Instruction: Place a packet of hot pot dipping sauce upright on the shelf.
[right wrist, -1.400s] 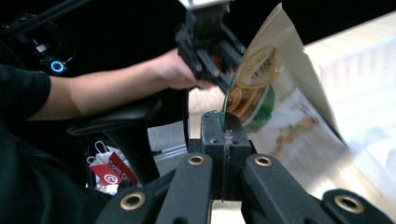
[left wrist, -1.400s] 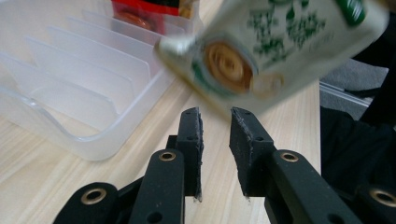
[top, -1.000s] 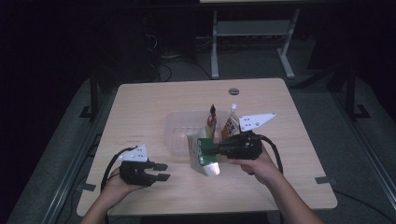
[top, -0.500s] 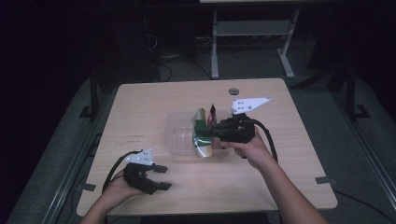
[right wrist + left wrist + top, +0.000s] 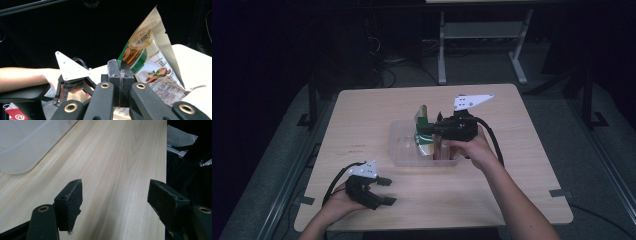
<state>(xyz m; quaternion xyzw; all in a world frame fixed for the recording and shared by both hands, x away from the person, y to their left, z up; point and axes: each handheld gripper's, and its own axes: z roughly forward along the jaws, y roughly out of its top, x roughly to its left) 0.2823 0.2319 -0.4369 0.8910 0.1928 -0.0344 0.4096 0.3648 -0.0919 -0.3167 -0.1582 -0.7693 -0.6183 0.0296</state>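
High view: the right gripper (image 5: 432, 131) has carried the green-and-cream snack pouch (image 5: 424, 131) from the near middle of the surface (image 5: 362, 115) to above the clear plastic bin (image 5: 404, 147) at the centre, and the pouch now hangs over the bin's right half with its lower end dipping inside the rim; whether it touches the bin floor cannot be told. A second ago the pouch was low, just off the bin's near edge; half a second ago it was raised at the bin's right side. Judgement: the carry is nearly complete and release into the bin is the pending step. The left gripper (image 5: 382, 191) rests near the front left corner of the surface, well apart from the bin, little displaced from the earlier frames. Left gripper view: the jaws stand wide apart, having just been opening, with bare wood between them and nothing held; the bin (image 5: 22, 145) sits at upper left. Right gripper view: the jaws are pressed together on the pouch's (image 5: 150, 62) edge, the pouch standing upright; the left gripper (image 5: 72, 82) and its hand lie beyond.
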